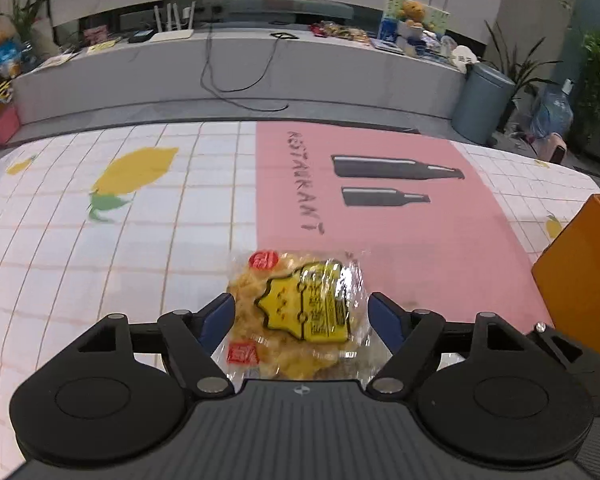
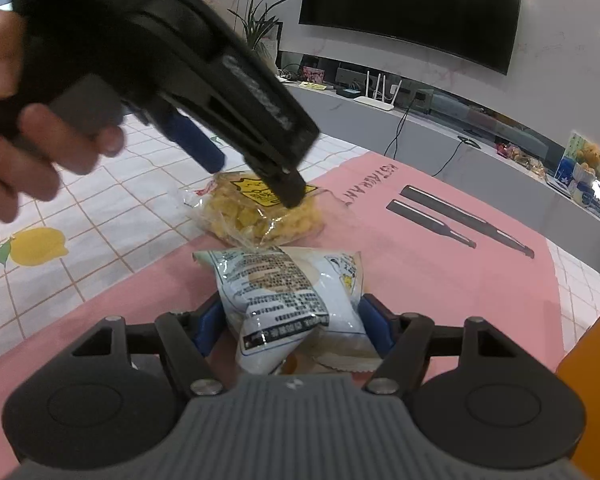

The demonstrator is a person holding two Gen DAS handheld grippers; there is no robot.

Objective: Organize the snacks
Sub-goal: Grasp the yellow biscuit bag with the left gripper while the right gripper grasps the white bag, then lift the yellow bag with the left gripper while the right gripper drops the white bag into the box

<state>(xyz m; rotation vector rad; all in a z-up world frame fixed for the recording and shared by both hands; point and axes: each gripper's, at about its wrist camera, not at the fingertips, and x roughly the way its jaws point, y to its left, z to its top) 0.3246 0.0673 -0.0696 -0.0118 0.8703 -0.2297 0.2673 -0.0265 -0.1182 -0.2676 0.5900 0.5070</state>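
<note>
Living-room clutter, a wall television and a long grey media shelf sit behind a table spread with a cloth [image 1: 148, 216] of white grid squares and lemons, overlaid by a pink mat printed with bottles.

Nearest in the right wrist view, the right gripper [image 2: 290, 320] has its blue pads pressed on both sides of a white snack packet [image 2: 288, 300], whose printed back faces up and whose long axis runs away from the camera, along the fingers. It lies low over the near part of the pink mat [image 2: 440, 280]. Just beyond its far end lies a clear bag of yellow crisps [image 2: 256, 216], straddling the seam between mat and grid cloth.

Over that bag hangs the left gripper [image 1: 300, 314], held in a person's hand [image 2: 24, 148]. Its jaws stand wide, a blue pad on either side of the bag and apart from the wrapper, nothing gripped. In the left wrist view the bag lies directly between and below the fingers, its long axis running along them and its yellow label facing up. The left gripper is plainly the nearer one to it; I judge a short drop and a squeeze would take it.

An orange box [image 1: 580, 264] stands at the table's right edge, probably where the snacks go
</note>
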